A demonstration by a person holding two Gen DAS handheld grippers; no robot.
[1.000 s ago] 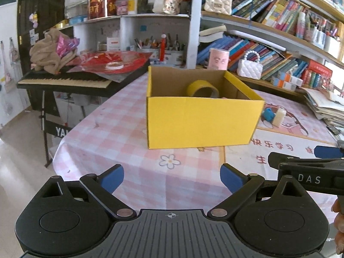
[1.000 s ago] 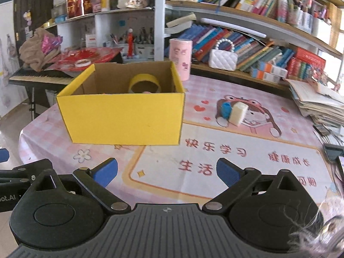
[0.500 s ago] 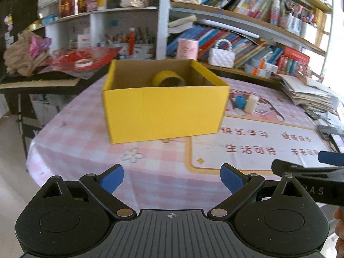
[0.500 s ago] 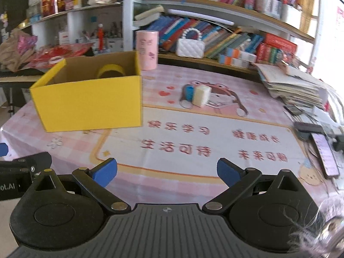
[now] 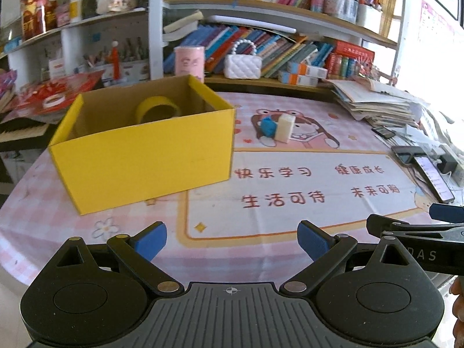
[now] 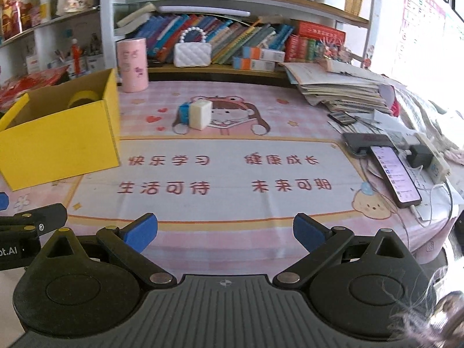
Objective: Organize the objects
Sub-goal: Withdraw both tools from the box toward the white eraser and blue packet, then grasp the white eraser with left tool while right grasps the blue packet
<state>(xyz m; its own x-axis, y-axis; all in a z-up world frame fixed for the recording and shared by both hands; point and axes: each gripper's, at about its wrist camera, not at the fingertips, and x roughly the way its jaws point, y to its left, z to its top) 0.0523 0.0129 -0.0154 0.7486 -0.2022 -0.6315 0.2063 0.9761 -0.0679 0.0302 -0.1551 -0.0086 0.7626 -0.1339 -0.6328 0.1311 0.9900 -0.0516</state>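
Observation:
A yellow cardboard box (image 5: 145,156) (image 6: 58,139) stands open on the pink tablecloth, with a roll of yellow tape (image 5: 158,111) (image 6: 82,98) inside it. Right of the box, a blue object (image 5: 268,126) (image 6: 184,113) and a cream block (image 5: 285,127) (image 6: 200,114) lie side by side, touching. My left gripper (image 5: 232,239) hangs open over the table's near edge, nothing between its blue pads. My right gripper (image 6: 224,232) is open too, also at the near edge and further right. Both are well short of the box and the two small objects.
A pink cylinder (image 6: 132,65) and a white quilted handbag (image 6: 192,52) stand at the table's back under bookshelves. A paper stack (image 6: 339,87), phones (image 6: 395,174) and cables crowd the right side. The printed mat (image 6: 232,174) lies in the middle.
Both views have swung to the right: the box has slid left in each frame, and the phones and paper stack have come into sight. Both grippers have stayed open.

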